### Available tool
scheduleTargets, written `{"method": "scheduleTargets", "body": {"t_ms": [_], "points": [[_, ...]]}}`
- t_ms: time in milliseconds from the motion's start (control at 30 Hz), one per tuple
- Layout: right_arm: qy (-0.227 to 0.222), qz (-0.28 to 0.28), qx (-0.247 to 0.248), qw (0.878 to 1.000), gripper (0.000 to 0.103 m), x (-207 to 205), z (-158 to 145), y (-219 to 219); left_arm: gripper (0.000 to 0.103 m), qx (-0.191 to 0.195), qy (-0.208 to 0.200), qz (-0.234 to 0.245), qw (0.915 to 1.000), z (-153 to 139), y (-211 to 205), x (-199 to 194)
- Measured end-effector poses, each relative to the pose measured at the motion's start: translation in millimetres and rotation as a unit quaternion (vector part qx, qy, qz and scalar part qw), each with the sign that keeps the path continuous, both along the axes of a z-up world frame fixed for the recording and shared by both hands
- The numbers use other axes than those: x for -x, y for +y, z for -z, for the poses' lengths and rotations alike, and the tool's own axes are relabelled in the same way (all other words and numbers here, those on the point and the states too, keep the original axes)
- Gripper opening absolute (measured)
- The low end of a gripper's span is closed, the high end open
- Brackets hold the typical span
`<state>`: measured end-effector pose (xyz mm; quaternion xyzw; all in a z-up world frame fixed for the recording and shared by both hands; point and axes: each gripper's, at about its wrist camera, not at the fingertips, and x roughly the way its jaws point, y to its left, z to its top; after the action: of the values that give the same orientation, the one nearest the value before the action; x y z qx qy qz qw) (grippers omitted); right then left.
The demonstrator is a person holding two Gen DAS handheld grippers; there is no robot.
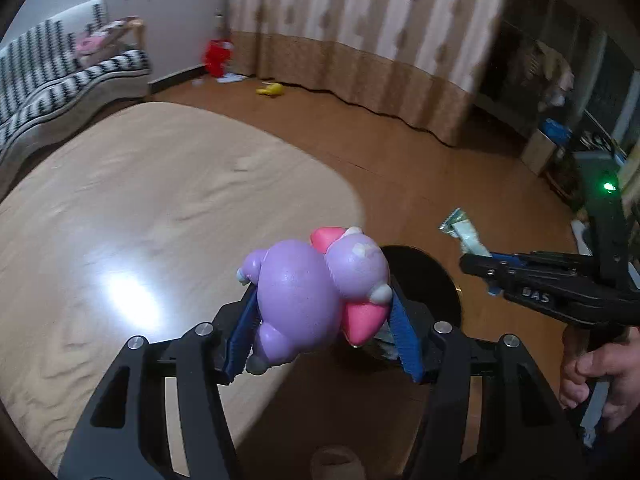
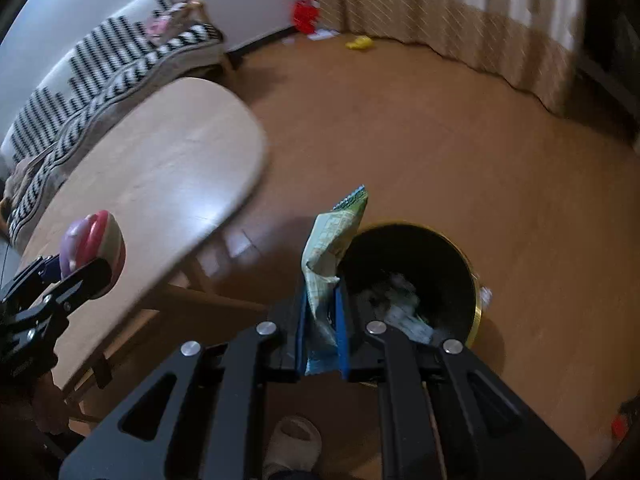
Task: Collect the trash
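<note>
Black, with a gold rim, the trash bin (image 2: 408,280) stands on the wood floor beside the table (image 2: 160,160) and already holds crumpled waste. The right gripper (image 2: 322,320) is clamped nearly closed on a green snack wrapper (image 2: 332,236) at the bin's near rim, not yet released. The left gripper (image 1: 320,320), half spread, grips a purple squishy toy (image 1: 304,300) short of the bin; both drops remain.

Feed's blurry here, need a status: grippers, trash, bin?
Left gripper shut on purple toy. Right gripper shut on snack wrapper. Black bin open, just ahead. Nothing blocking.
</note>
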<state>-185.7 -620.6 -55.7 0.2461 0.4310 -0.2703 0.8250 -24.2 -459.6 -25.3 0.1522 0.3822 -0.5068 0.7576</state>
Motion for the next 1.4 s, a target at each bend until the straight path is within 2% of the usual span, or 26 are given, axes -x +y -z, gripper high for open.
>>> {"method": "scheduleTargets", "body": {"t_ms": [200,333,533,767,833,867,900,933,1267,1400], "points": [[0.02,0.034,-0.039,0.998,0.013,26,28,-37,0.058,-0.003,0.003,0.045,0.999,10,-45,26],[0.027,0.043,-0.058,0.997,0.013,26,42,-50,0.058,-0.013,0.004,0.055,0.9984,20,-62,34],[0.031,0.044,-0.062,0.997,0.013,7,48,-54,0.058,-0.025,0.003,0.061,0.9978,29,-82,29],[0.025,0.058,-0.062,0.996,0.014,15,49,-57,0.058,-0.033,0.008,0.067,0.9972,38,-95,33],[0.024,0.062,-0.062,0.996,0.025,16,48,-60,0.058,-0.035,0.008,0.07,0.9969,40,-96,34],[0.023,0.064,-0.065,0.996,0.043,16,48,-60,0.058,-0.036,0.008,0.071,0.9967,41,-97,34],[0.021,0.066,-0.067,0.995,0.066,17,47,-60,0.058,-0.038,0.009,0.073,0.9966,42,-99,35],[0.018,0.071,-0.064,0.995,0.071,19,46,-61,0.058,-0.037,0.01,0.075,0.9965,42,-99,36],[0.001,0.128,-0.056,0.99,0.073,40,38,-75,0.058,-0.046,0.02,0.088,0.9949,52,-116,40],[-0.001,0.138,-0.056,0.989,0.077,47,38,-76,0.059,-0.046,0.026,0.093,0.9943,56,-121,42]]}}
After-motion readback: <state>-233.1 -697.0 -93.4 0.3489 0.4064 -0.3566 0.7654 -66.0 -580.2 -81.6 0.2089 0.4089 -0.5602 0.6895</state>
